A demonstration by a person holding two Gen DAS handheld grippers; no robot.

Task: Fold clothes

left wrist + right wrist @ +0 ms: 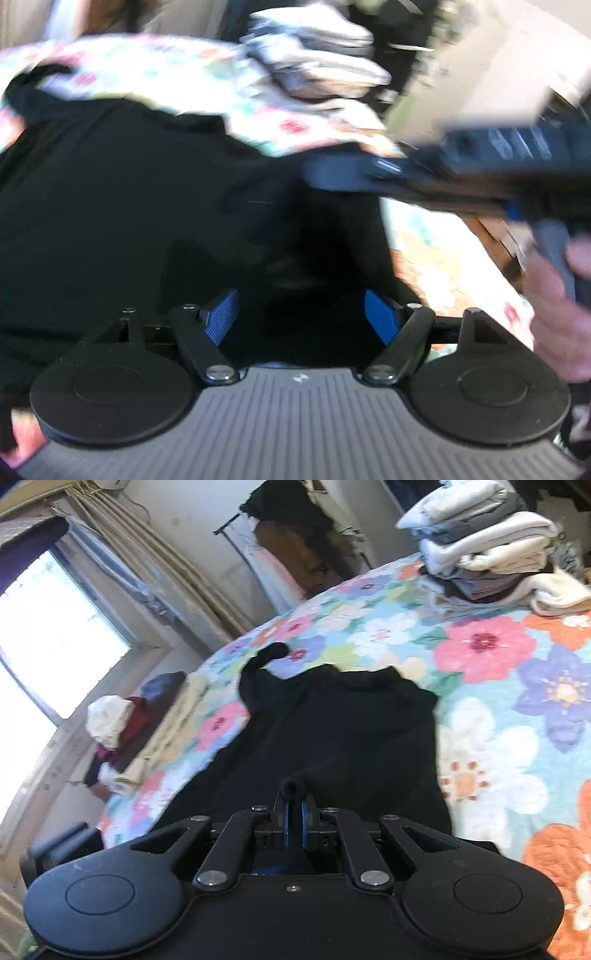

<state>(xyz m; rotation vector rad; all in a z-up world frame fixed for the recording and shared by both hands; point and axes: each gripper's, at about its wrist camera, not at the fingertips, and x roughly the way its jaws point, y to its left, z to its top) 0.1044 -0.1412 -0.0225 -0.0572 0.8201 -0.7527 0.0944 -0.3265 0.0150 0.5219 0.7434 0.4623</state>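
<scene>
Right gripper (294,808) pads pinched together on a fold of the black garment (332,723). Left gripper (301,315) jaws wide apart, nothing between them, hovering over the same black cloth. Garment lies spread on floral bedspread (498,686). Farther back, stack of folded clothes (480,542) on the bed; unfolded heap (122,731) near the window (48,635).
</scene>
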